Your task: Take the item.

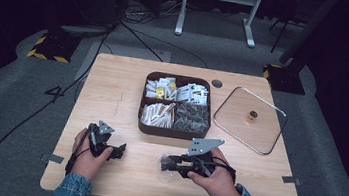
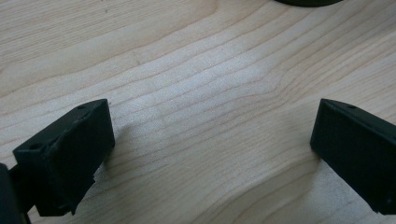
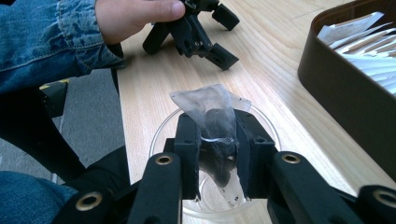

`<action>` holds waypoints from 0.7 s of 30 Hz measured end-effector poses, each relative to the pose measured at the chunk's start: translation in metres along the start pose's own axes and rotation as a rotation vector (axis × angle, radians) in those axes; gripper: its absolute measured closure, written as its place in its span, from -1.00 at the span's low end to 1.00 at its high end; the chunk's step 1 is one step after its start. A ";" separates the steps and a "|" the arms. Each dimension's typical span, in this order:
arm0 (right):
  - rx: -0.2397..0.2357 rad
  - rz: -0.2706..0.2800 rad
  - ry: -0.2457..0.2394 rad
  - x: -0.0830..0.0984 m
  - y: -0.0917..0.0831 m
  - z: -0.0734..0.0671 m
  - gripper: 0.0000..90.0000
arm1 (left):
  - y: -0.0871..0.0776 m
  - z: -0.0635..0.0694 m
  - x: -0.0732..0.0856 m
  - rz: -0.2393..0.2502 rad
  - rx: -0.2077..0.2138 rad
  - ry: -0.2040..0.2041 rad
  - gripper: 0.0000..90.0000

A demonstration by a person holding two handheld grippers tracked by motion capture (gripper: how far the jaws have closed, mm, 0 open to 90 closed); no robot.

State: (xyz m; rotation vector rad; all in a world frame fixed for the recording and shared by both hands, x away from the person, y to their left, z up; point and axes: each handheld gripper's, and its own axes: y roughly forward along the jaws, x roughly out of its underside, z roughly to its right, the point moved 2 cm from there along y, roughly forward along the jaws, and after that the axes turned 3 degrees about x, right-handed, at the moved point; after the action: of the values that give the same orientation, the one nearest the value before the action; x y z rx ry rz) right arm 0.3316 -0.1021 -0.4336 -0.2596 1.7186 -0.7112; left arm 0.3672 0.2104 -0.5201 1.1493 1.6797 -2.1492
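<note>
Your right gripper (image 3: 218, 154) pinches a clear tea bag (image 3: 215, 126) over a glass dish (image 3: 161, 133); your left gripper (image 2: 212, 149), beyond it, rests spread wide.

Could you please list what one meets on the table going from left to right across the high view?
Left gripper → right gripper, shut on a clear sachet → dark divided box of sachets → glass lid lying flat.
</note>
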 end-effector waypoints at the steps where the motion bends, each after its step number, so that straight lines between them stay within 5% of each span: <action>1: -0.001 -0.004 0.002 0.000 0.000 0.000 0.59 | 0.000 0.000 0.000 0.000 0.000 0.000 -1.00; 9: -0.009 0.033 0.014 -0.001 0.001 -0.002 0.27 | 0.000 0.000 0.000 0.000 0.000 0.000 -1.00; 21: 0.026 0.077 0.016 -0.008 -0.010 0.003 0.22 | 0.000 0.000 0.000 0.000 0.000 0.000 -1.00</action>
State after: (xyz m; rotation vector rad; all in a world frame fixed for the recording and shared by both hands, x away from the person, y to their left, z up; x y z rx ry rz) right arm 0.3348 -0.1072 -0.4219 -0.1691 1.7239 -0.6798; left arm 0.3672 0.2104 -0.5201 1.1495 1.6802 -2.1489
